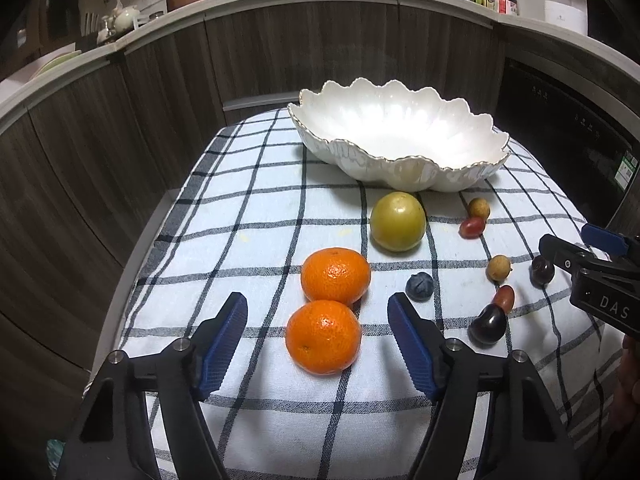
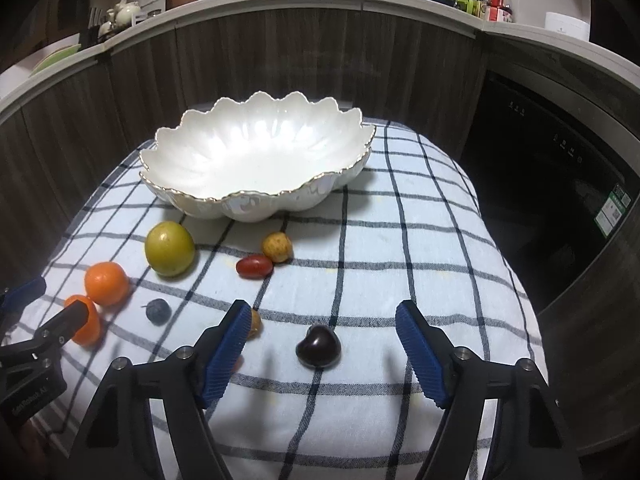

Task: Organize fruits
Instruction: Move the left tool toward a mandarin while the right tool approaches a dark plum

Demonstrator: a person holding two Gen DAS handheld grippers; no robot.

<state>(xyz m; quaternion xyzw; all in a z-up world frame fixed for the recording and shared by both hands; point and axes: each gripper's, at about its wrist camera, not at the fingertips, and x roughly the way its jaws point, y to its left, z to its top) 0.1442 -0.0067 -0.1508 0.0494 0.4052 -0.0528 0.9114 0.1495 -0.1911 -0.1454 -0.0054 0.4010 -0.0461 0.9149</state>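
both claws, left [image 1: 318,310] and right [image 2: 320,316], angle downward, jaws apart.

I saw the white scalloped bowl [image 1: 400,136] sitting empty at the cloth's far end; two oranges [image 1: 324,336] touching, green fruit [image 1: 398,221], blueberry [image 1: 419,286], dark cherries [image 2: 318,347], small tomatoes [image 2: 254,266] lay loose in front.

White gold-rimmed bowl [image 1: 400,136], orange mandarins [image 1: 324,336], blue-checked white cloth [image 1: 248,216].

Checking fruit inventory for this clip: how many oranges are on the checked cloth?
2. One orange lies nearest the left gripper, between its open jaws; the other orange touches it on the far side, toward the bowl. None appears hidden.
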